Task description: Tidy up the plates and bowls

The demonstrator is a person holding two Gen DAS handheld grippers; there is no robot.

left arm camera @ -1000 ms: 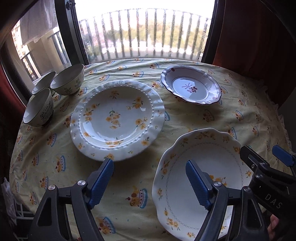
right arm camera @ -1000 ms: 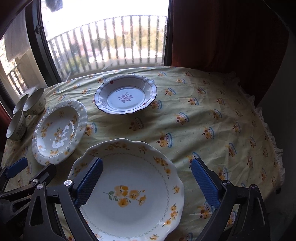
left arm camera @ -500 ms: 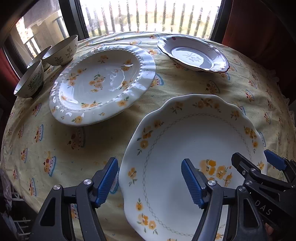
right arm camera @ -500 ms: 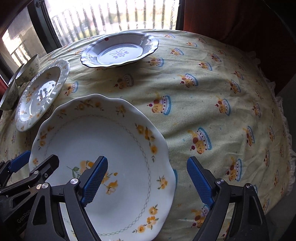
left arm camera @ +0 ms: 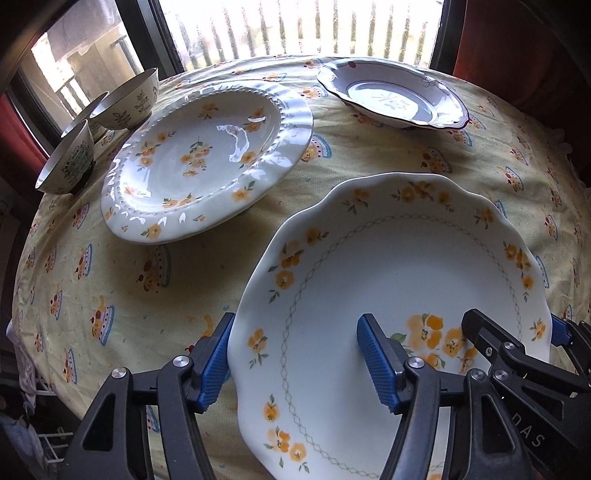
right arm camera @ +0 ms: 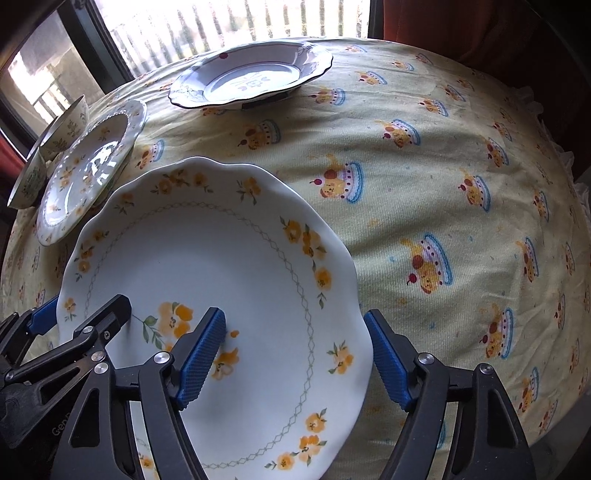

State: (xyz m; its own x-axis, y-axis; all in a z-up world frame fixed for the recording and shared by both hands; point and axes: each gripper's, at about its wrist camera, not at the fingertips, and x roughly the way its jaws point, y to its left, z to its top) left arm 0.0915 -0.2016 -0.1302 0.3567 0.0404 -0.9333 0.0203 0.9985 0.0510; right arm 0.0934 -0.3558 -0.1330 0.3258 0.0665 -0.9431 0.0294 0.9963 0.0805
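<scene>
A: What is the nearest plate like?

B: The big plate (left arm camera: 399,280) is white with a wavy, scalloped rim. Orange flowers with small green leaves run round the rim, a thin grey chain of diamonds circles inside that, and a larger orange bouquet sits in the middle. It lies on the near part of the table, on a yellow tablecloth (right arm camera: 424,177) printed with cupcakes.

A: And the grippers?

B: Both are spread wide and hold nothing. The left gripper (left arm camera: 295,358) straddles the plate's left edge: one blue finger is outside the rim, the other over the plate's middle. The right gripper (right arm camera: 295,354) does the same at the right edge. Whether any pad touches the plate, I cannot tell.

A: What else is on the table?

B: To the far left is a ribbed plate (left arm camera: 207,162), white with a beaded ring and scattered orange flowers, glossy with window glare. At the far side sits a deep dish (left arm camera: 391,96) with a dark-edged fluted rim and a pale floral mark in its well. It is well apart from the others. At the far left edge are three small bowls (left arm camera: 125,99) close together, cream with green leaf sprigs on the outside.

A: Behind them?

B: A window (left arm camera: 295,26) with a balcony railing outside.
</scene>
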